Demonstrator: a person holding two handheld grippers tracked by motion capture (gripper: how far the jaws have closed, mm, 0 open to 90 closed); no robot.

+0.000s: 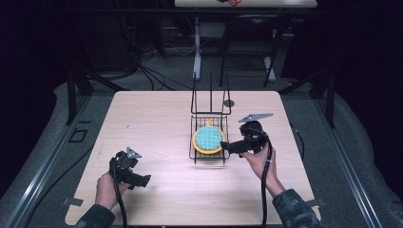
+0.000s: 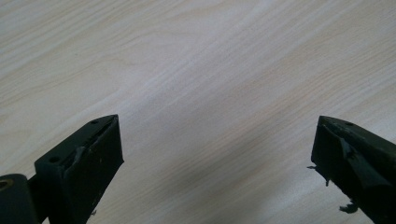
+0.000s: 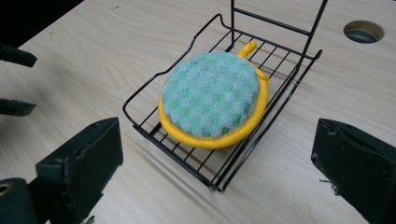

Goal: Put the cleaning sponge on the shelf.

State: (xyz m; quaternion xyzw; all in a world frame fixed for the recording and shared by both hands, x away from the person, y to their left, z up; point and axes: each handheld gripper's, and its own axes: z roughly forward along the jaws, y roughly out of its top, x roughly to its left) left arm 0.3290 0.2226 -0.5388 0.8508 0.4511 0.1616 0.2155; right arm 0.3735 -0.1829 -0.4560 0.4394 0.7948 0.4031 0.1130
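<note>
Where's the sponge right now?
The sponge lies flat in the wire rack at mid-table in the high view, just left of the open right claw, which isn't touching it.

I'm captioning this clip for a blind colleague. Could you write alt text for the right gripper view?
A round green-checked scrubbing pad with a yellow rim lies flat in a black wire rack on a pale wooden table. The right gripper points at it with its two black jaws wide apart, nothing between them. A round hole sits in the tabletop beyond the rack.
</note>
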